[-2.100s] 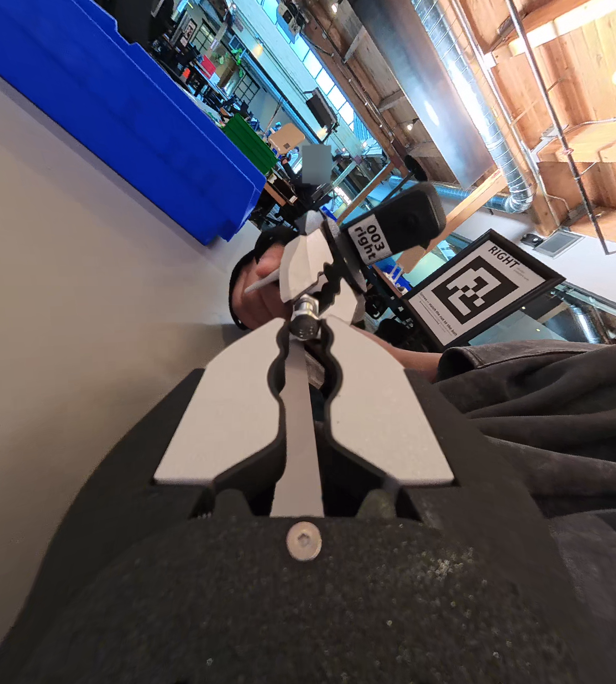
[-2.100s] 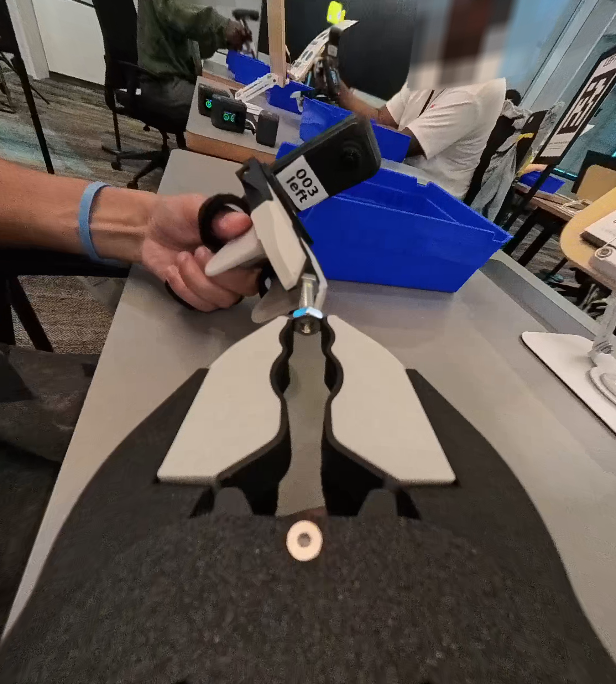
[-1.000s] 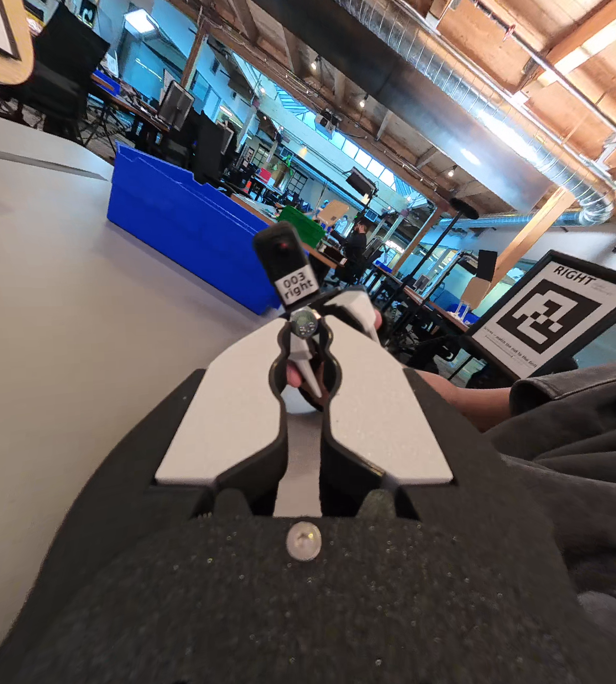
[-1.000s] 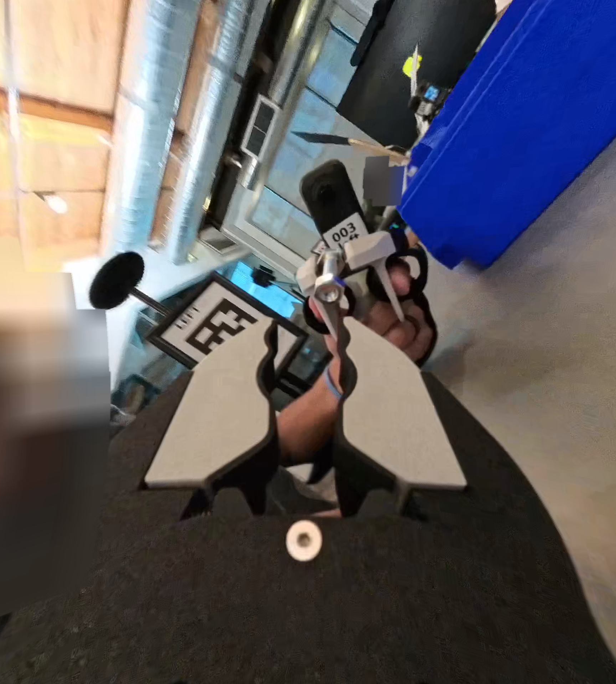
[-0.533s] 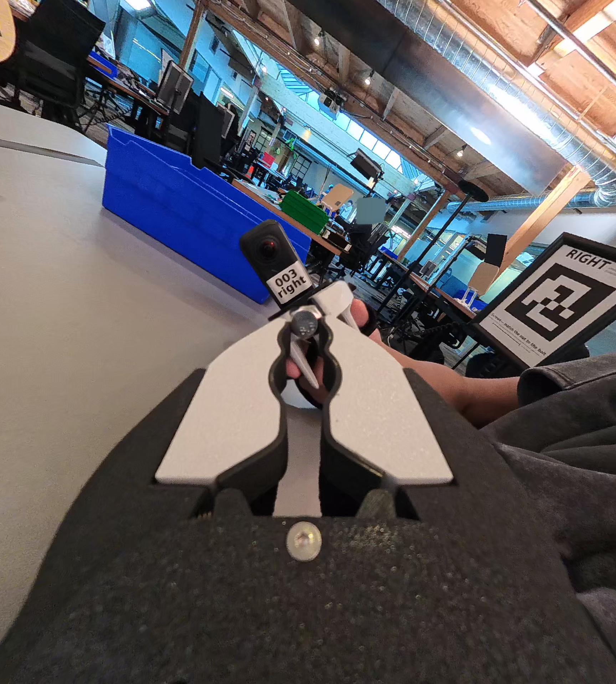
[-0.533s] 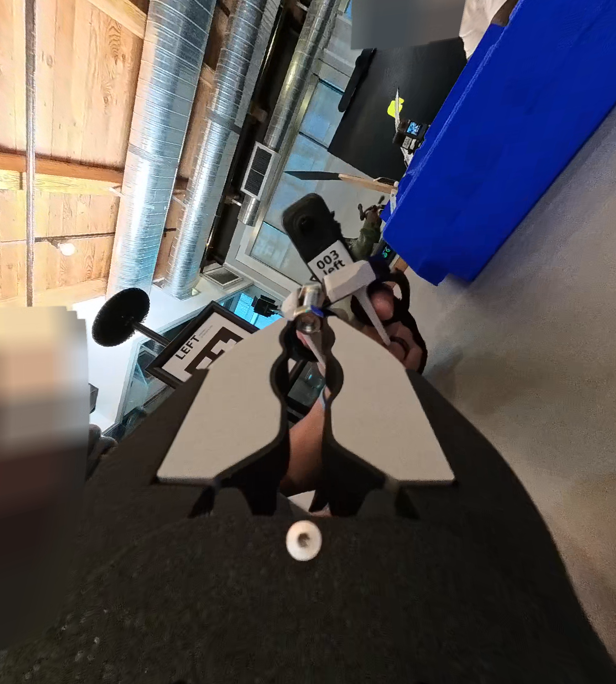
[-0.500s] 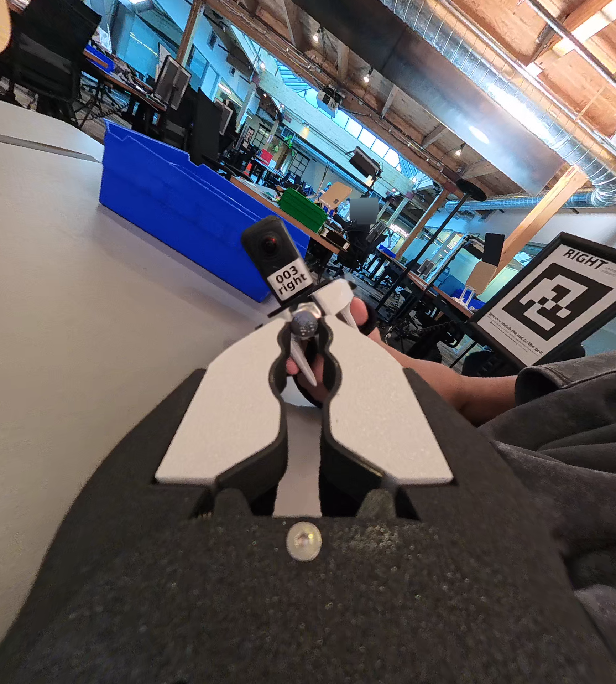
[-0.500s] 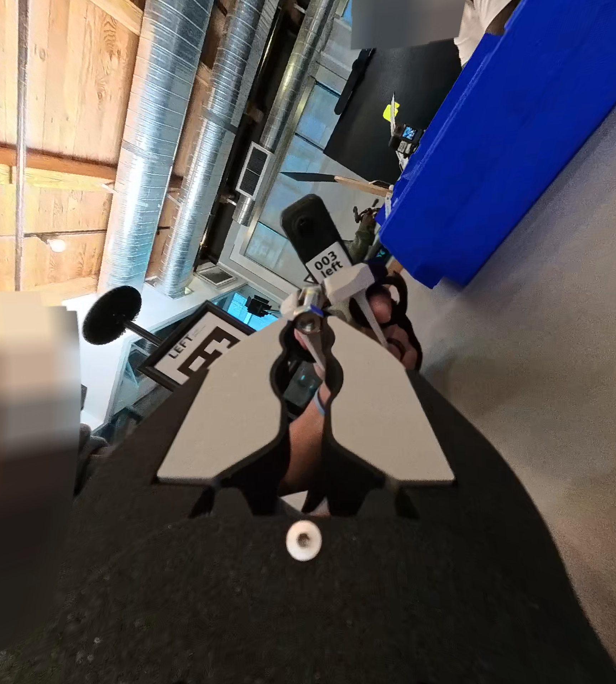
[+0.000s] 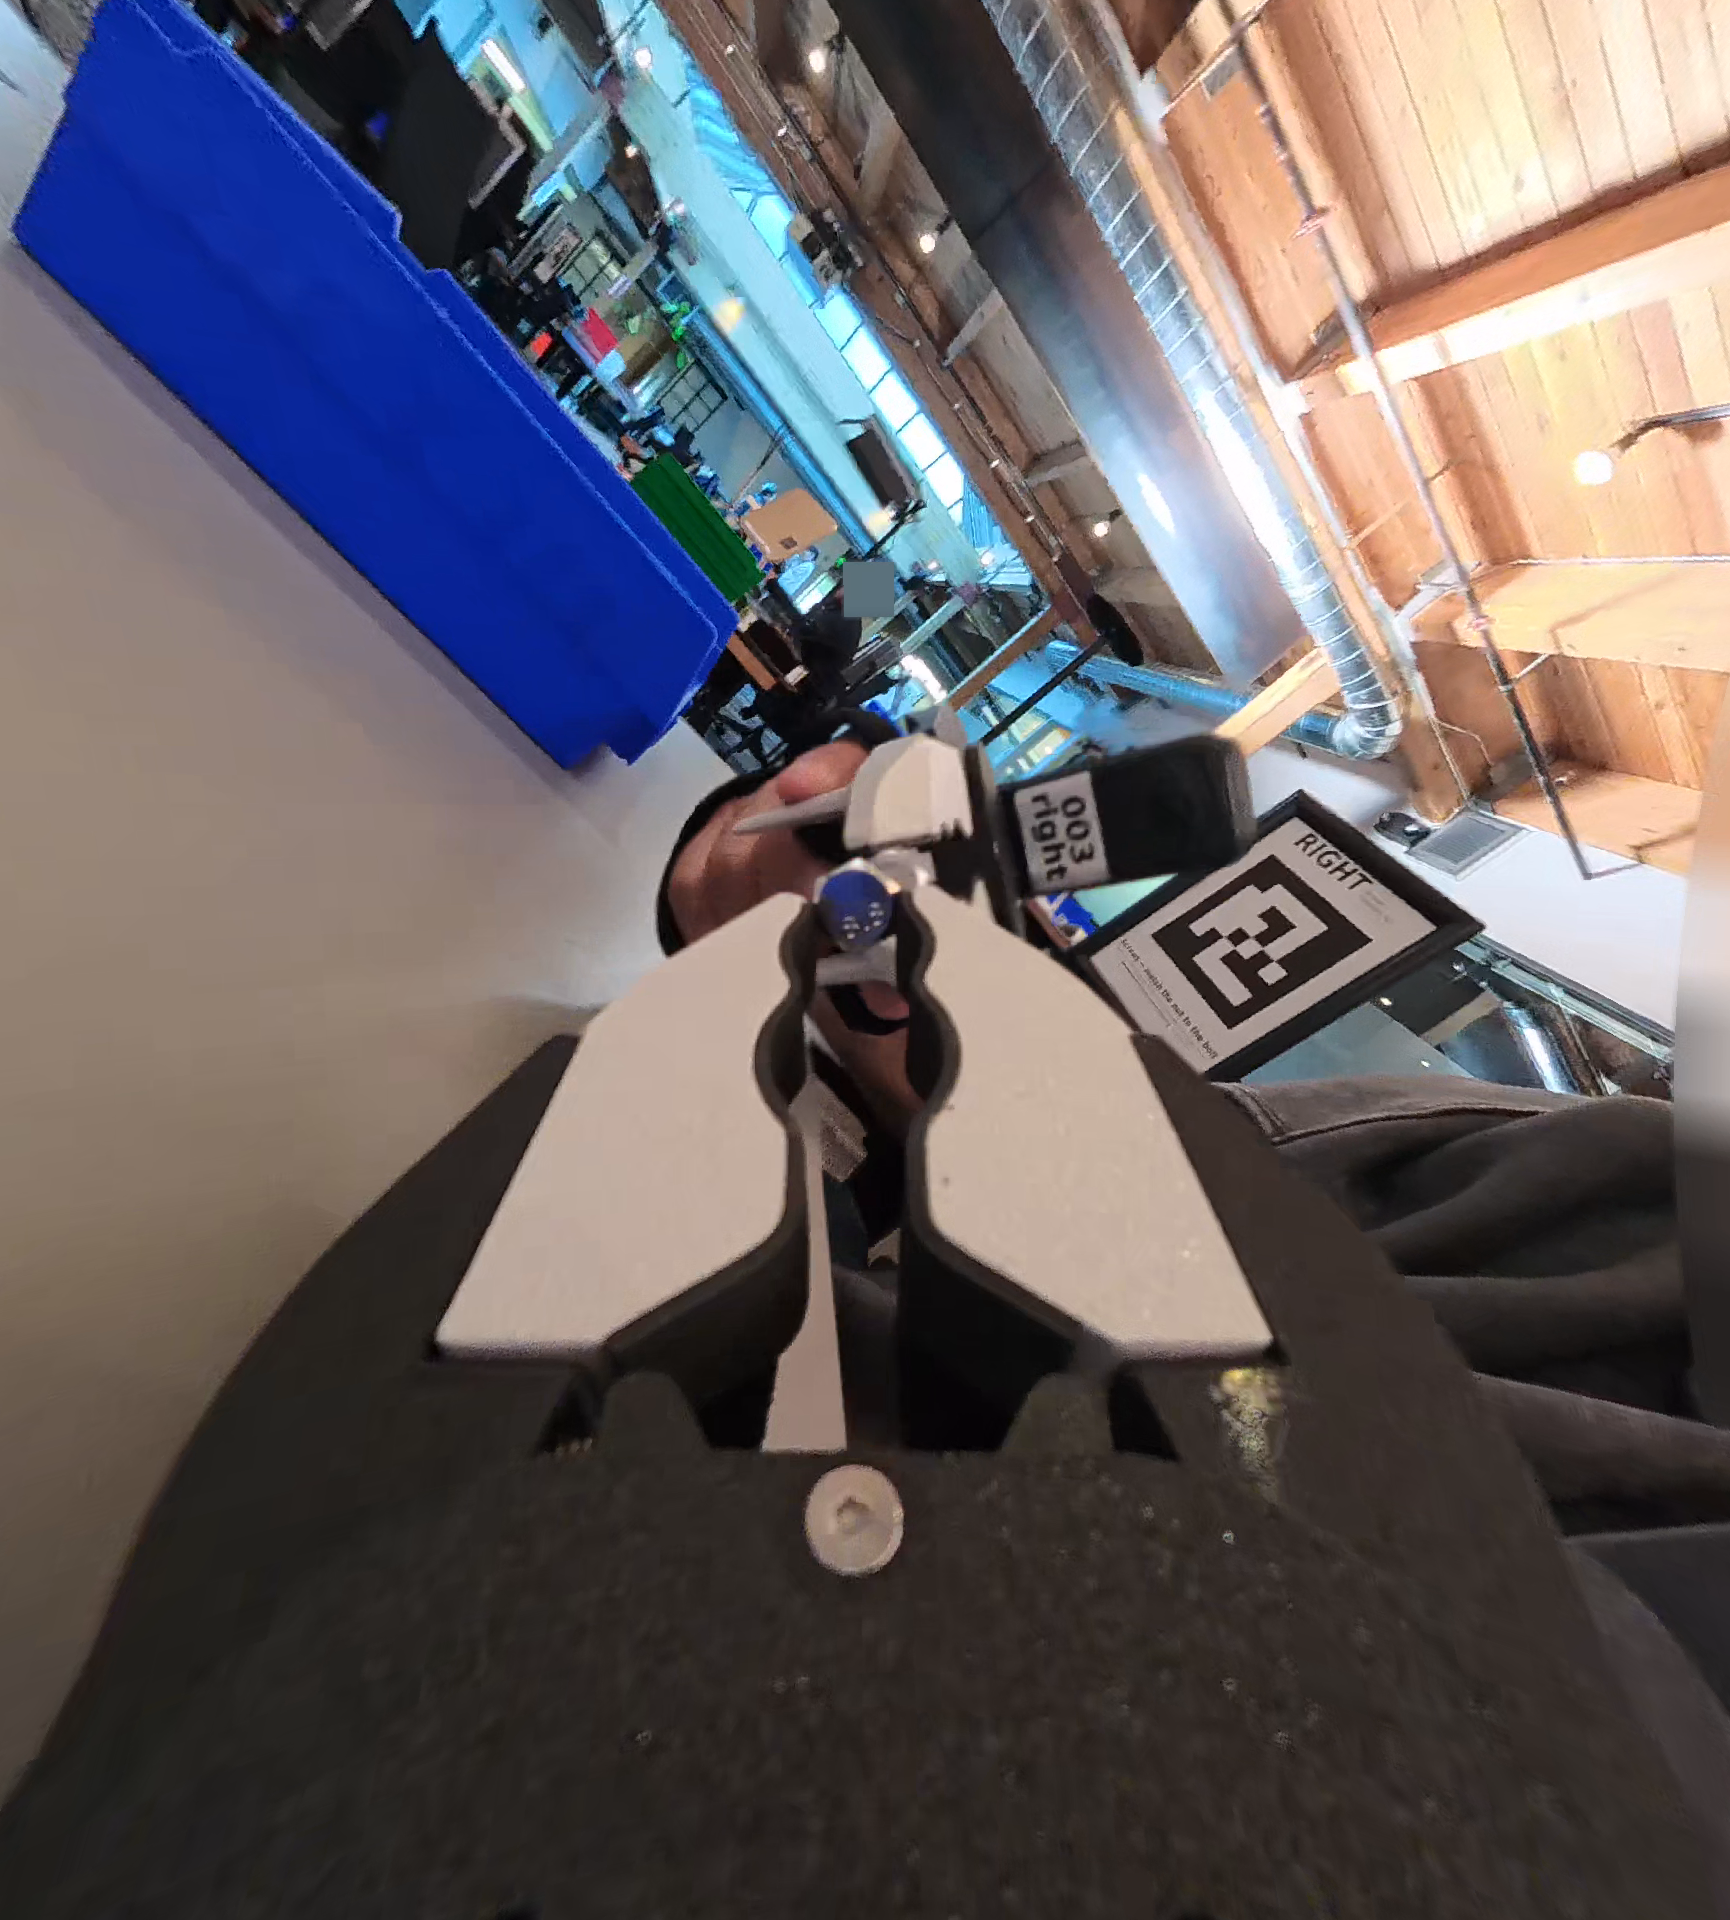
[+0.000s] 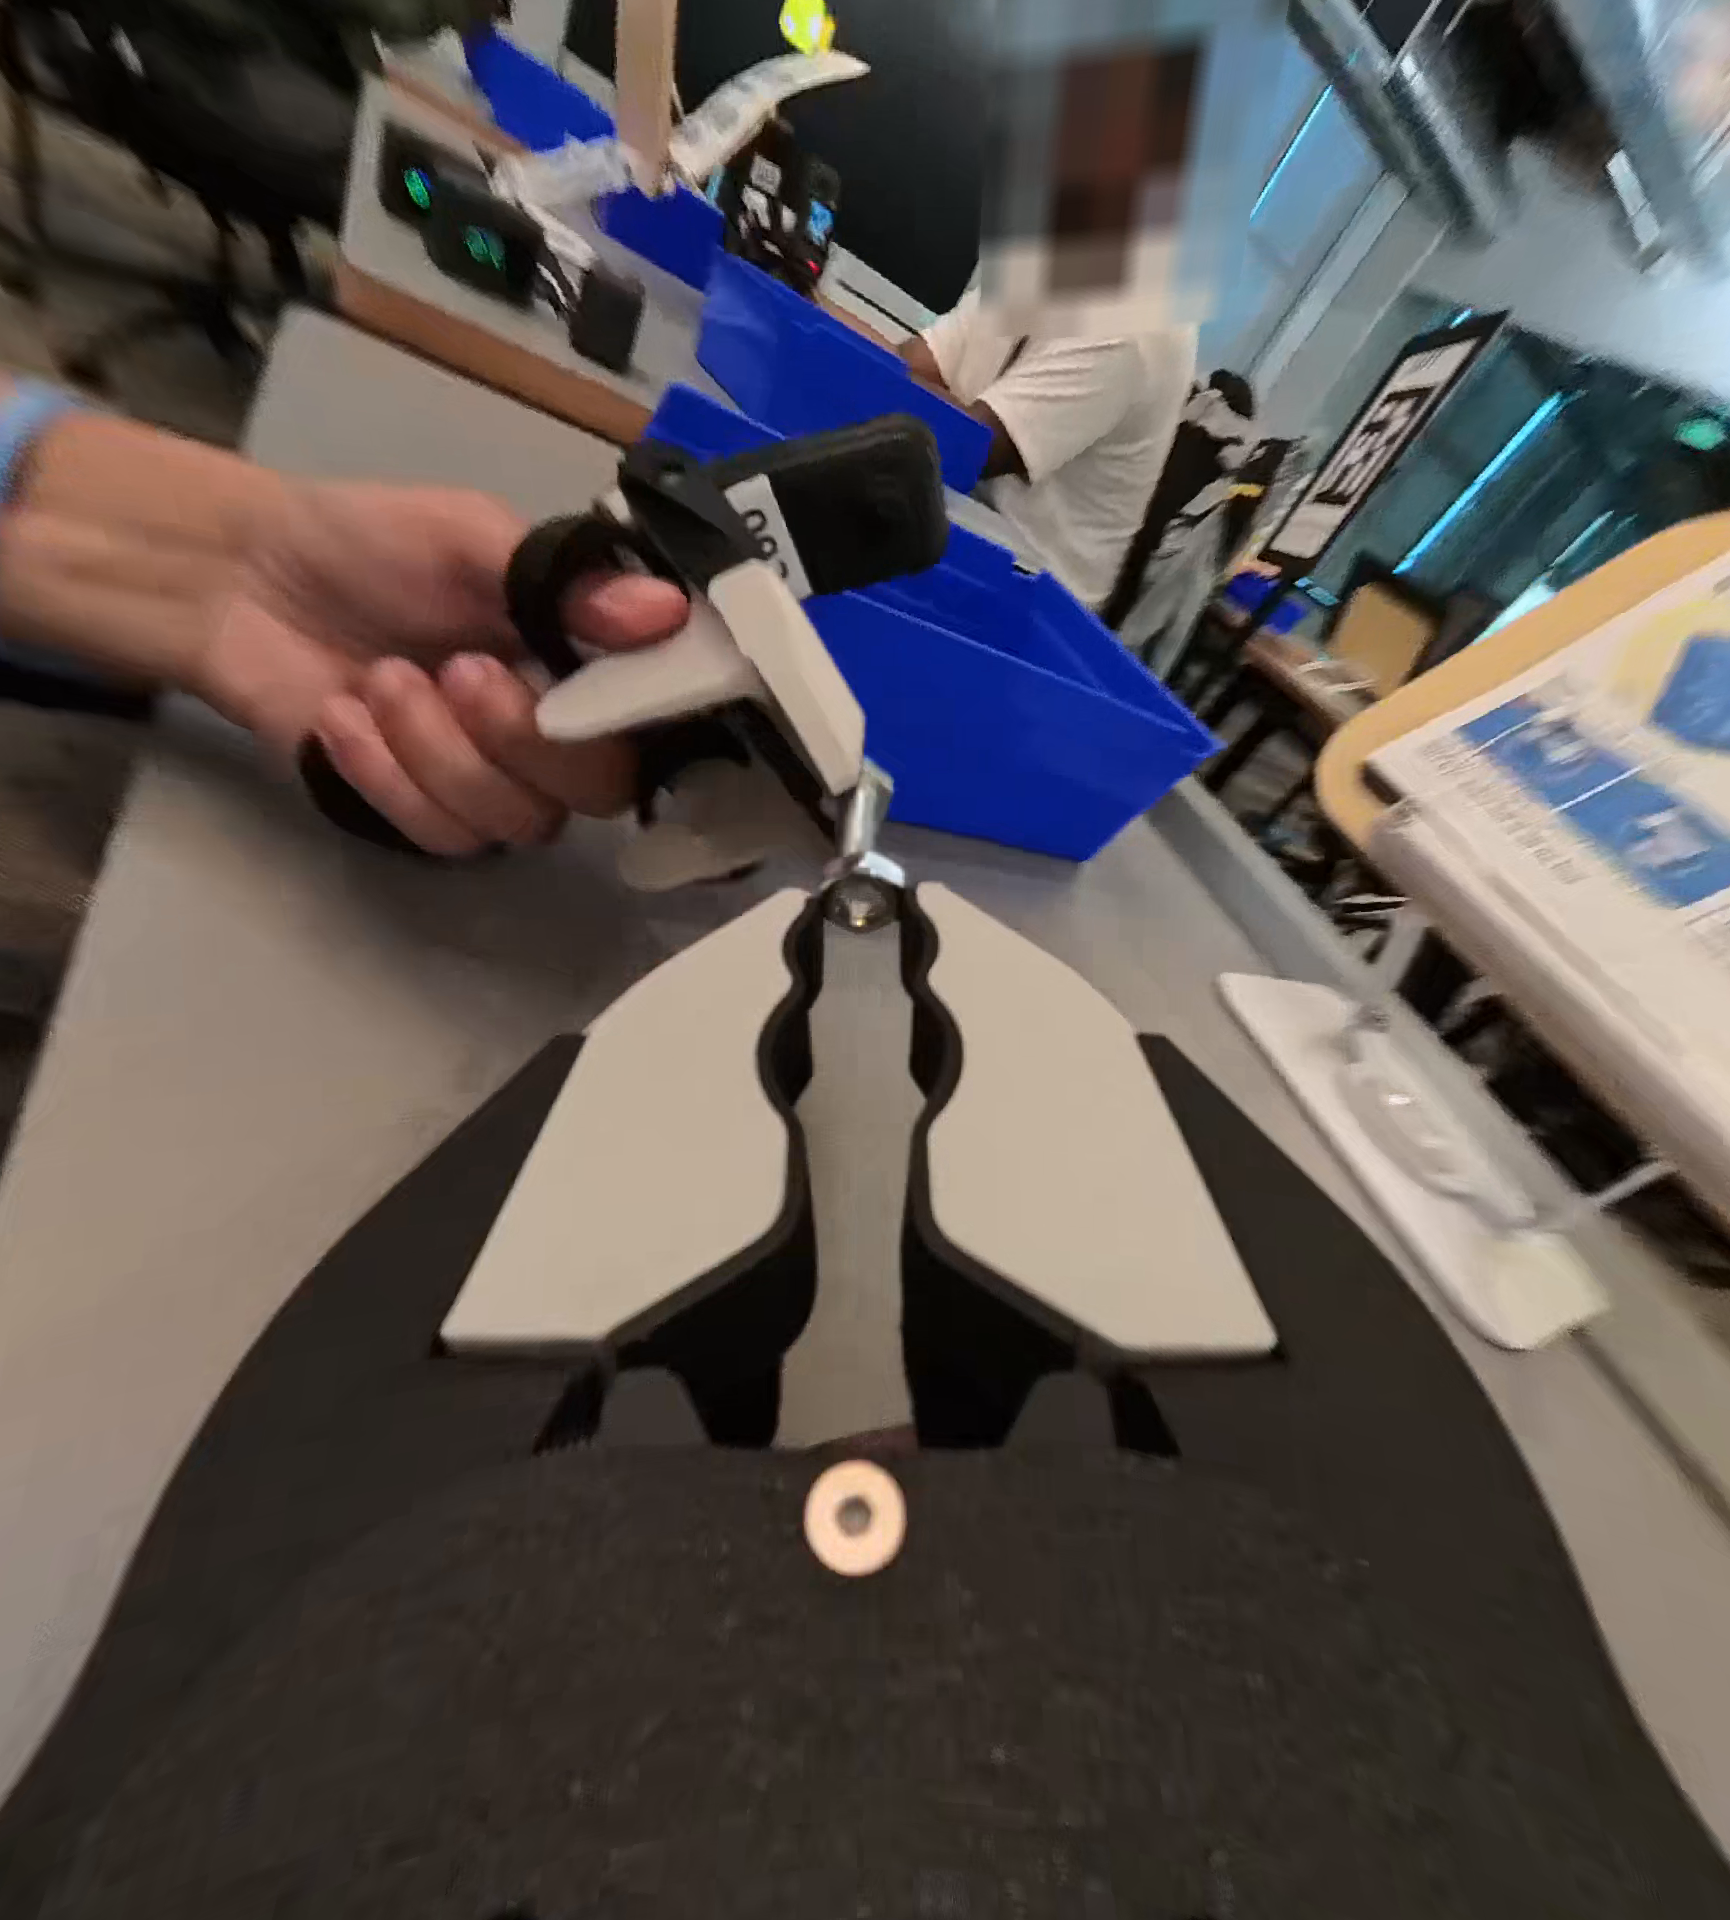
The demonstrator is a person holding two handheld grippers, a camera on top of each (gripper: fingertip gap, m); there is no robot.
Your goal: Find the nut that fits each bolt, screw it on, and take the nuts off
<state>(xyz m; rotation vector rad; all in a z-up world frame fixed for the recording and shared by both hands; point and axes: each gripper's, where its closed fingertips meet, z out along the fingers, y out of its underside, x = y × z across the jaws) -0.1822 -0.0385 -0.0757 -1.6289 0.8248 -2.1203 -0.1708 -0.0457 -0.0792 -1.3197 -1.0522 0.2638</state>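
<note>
Left gripper (image 9: 856,925) pinches bolt (image 9: 853,920) head; right gripper (image 10: 856,909) clamps nut (image 10: 859,906). White labels on both cameras. Blue bin (image 10: 996,707) at table's far edge.

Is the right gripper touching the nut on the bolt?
Touching. In the right wrist view, the right gripper has its jaws closed on the nut, no gap showing; the bolt runs away from it.

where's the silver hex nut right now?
Right wrist view, centre: the silver hex nut sits pinched at the right gripper tips, on the silver bolt held by the left gripper.
</note>
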